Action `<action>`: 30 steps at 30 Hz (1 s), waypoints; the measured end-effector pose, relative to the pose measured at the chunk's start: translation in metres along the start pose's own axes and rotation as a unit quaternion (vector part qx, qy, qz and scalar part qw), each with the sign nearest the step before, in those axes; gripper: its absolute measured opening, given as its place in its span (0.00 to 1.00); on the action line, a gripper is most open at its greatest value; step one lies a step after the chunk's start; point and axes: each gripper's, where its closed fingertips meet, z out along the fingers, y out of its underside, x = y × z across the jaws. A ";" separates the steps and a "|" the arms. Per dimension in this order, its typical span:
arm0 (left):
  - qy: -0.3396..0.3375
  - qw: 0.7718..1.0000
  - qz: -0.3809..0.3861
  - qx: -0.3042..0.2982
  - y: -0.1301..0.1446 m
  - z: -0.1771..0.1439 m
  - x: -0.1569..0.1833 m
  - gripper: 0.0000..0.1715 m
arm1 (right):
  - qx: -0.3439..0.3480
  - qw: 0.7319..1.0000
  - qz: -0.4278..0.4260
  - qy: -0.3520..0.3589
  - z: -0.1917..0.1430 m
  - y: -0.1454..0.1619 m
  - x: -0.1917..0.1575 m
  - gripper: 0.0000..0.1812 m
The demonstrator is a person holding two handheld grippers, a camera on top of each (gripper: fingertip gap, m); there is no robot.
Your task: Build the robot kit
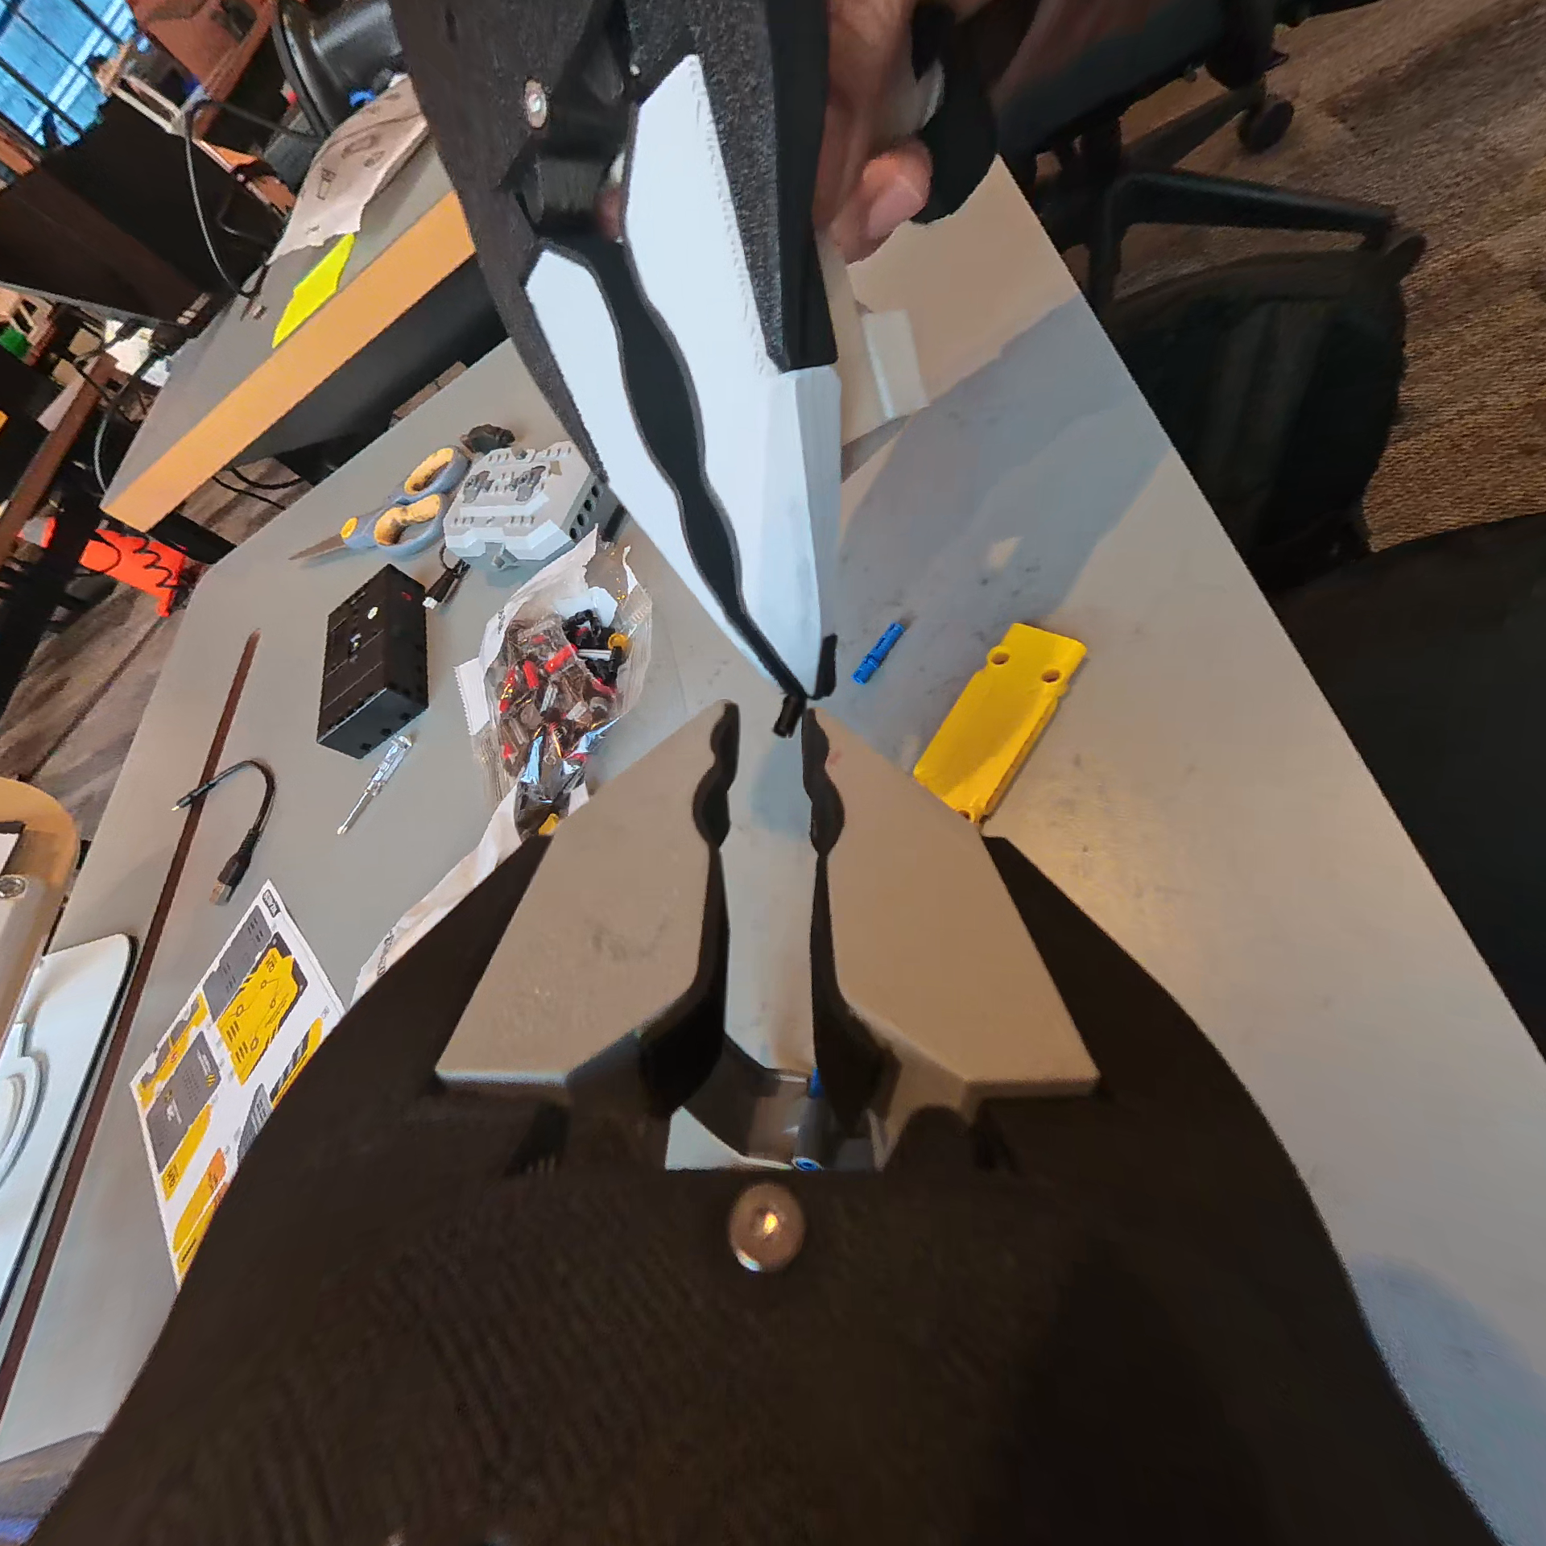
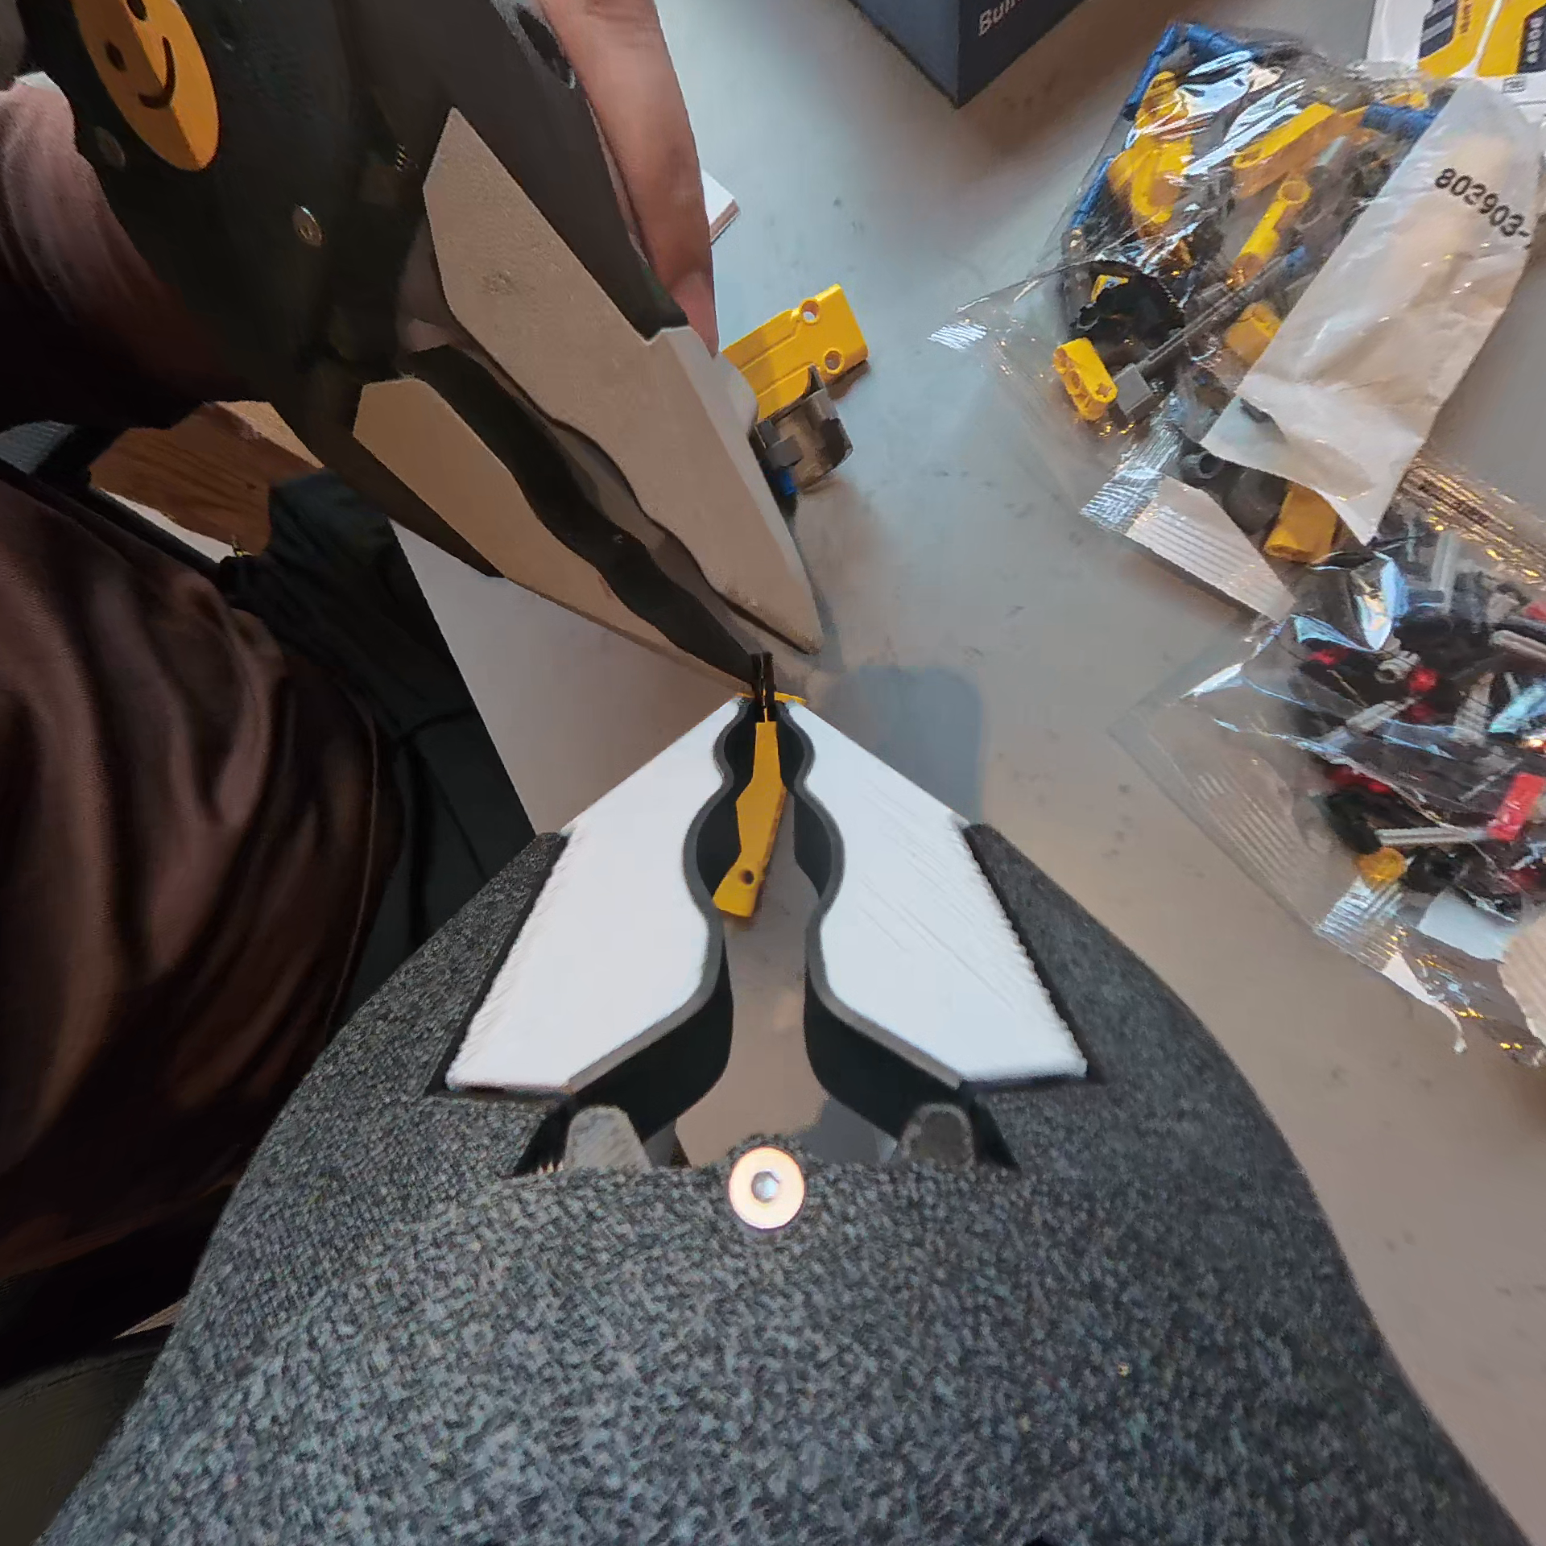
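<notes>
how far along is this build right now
Done: a yellow panel with a grey clip on it looks part-built. In hand: the right tool clamps a yellow beam; a black pin sits at its end, by the left tool. Left: bags of parts look full, and a blue pin lies loose.

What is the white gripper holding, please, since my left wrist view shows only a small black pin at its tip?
Observer: The right gripper is shut on a thin yellow piece; the black pin sticks out of its far end.
Operator: Thank you. Are there more yellow parts besides the flat panel?
Observer: Yes, a clear bag of yellow and blue parts lies on the table, beside the bag of red and black ones.
</notes>
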 end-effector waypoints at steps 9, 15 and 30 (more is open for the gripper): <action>0.000 1.000 0.005 0.003 0.000 -0.001 0.000 0.03 | 0.017 0.999 0.039 -0.024 0.000 -0.005 0.001 0.03; -0.001 1.000 0.009 0.001 0.000 0.000 0.002 0.02 | 0.019 0.998 0.049 -0.034 0.000 -0.006 0.000 0.03; -0.020 0.995 -0.065 0.078 -0.023 -0.025 -0.021 0.01 | 0.183 0.974 0.098 -0.093 -0.023 -0.041 -0.010 0.03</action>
